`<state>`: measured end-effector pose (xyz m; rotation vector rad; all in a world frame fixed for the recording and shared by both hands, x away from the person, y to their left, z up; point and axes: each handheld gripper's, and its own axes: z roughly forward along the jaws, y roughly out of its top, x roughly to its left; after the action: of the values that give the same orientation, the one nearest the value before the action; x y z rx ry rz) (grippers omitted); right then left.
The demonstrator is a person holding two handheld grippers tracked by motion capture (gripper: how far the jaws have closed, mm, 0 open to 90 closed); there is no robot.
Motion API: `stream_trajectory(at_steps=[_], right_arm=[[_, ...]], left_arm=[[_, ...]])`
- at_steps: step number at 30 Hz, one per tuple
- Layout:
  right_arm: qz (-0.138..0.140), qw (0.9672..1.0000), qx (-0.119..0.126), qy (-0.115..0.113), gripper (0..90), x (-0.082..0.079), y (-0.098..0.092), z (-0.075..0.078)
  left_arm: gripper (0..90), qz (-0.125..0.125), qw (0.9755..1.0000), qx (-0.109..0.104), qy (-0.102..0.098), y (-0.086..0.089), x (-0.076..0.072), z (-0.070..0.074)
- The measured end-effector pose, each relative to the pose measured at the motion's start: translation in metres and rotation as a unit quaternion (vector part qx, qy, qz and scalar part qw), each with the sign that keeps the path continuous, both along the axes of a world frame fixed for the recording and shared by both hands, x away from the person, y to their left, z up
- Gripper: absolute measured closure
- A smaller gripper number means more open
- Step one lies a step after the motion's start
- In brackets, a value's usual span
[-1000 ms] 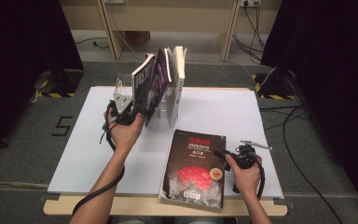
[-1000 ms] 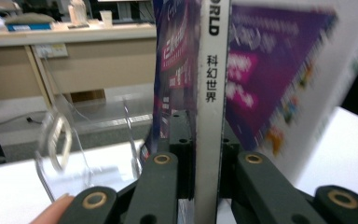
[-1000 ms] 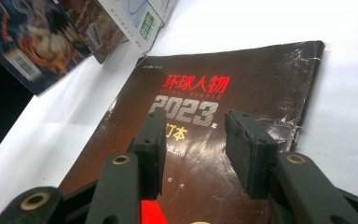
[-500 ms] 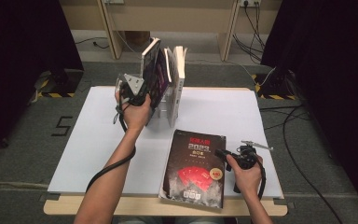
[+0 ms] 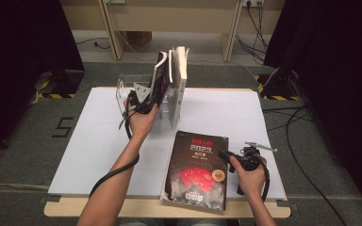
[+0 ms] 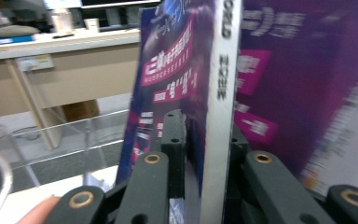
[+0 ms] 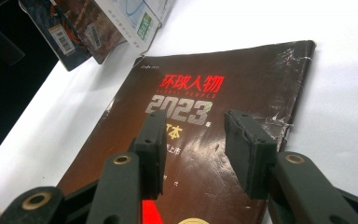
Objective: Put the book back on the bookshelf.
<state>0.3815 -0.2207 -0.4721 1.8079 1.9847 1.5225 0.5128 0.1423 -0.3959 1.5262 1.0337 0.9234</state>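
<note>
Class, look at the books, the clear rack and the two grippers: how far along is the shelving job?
Done: pale books stand upright in the clear rack. In hand: the left gripper, jaws just opening, straddles the purple book, upright beside them. Left: the dark magazine lies flat under the open right gripper.

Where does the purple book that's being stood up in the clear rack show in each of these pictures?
High view: purple book stands upright at top centre, left of the other upright books, left gripper at its base.
Left gripper view: its spine and cover run down the middle, between the jaws.
Right gripper view: not identifiable.
Shared landmark: the white table.
</note>
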Motion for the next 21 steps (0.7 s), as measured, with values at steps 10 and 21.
stream_trajectory(at_steps=[10,21], right_arm=[[0.001,1.0000,0.003,0.006,59.4,-0.001,0.002,0.000],[0.002,1.0000,0.001,0.003,59.0,0.000,0.002,0.001]], left_arm=[[76.6,-0.013,0.9994,0.031,0.006,0.007,-0.018,0.001],[67.9,-0.001,0.9998,0.002,-0.020,0.004,-0.054,0.007]])
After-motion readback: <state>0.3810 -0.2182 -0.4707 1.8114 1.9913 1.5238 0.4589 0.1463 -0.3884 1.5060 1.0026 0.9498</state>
